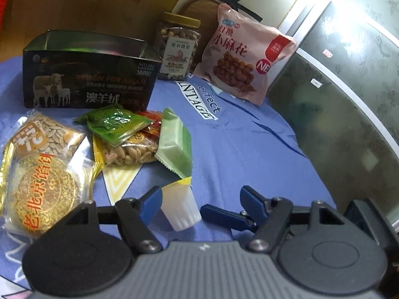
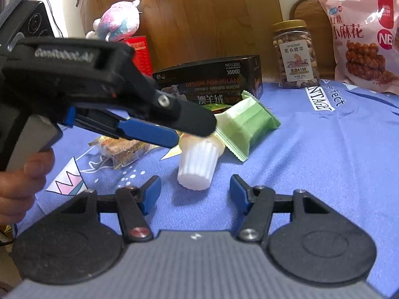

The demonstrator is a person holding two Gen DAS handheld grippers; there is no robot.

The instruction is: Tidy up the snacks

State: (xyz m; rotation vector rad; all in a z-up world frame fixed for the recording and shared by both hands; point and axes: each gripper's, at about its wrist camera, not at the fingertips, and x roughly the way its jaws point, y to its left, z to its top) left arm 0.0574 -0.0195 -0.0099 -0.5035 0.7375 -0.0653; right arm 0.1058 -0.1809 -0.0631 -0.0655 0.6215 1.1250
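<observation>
A white ridged jelly cup [image 1: 181, 209] lies on its side on the blue cloth, between the open fingers of my left gripper [image 1: 199, 199]. In the right wrist view the cup [image 2: 197, 168] lies just ahead of my open, empty right gripper [image 2: 194, 191], and the left gripper's blue fingers [image 2: 149, 130] hover over it. Behind it lie a green wrapped snack [image 1: 174, 142], a peanut packet [image 1: 129, 150], a green sachet [image 1: 114, 124], a seed packet [image 1: 47, 134] and a mooncake [image 1: 45, 191]. An open black box [image 1: 87, 72] stands behind them.
A nut jar [image 1: 177, 47] and a pink snack bag [image 1: 244, 54] stand at the back against the wall. The table edge [image 1: 311, 149] runs along the right, with dark floor beyond. A plush toy [image 2: 119, 22] and a red box [image 2: 141, 54] sit at the far left.
</observation>
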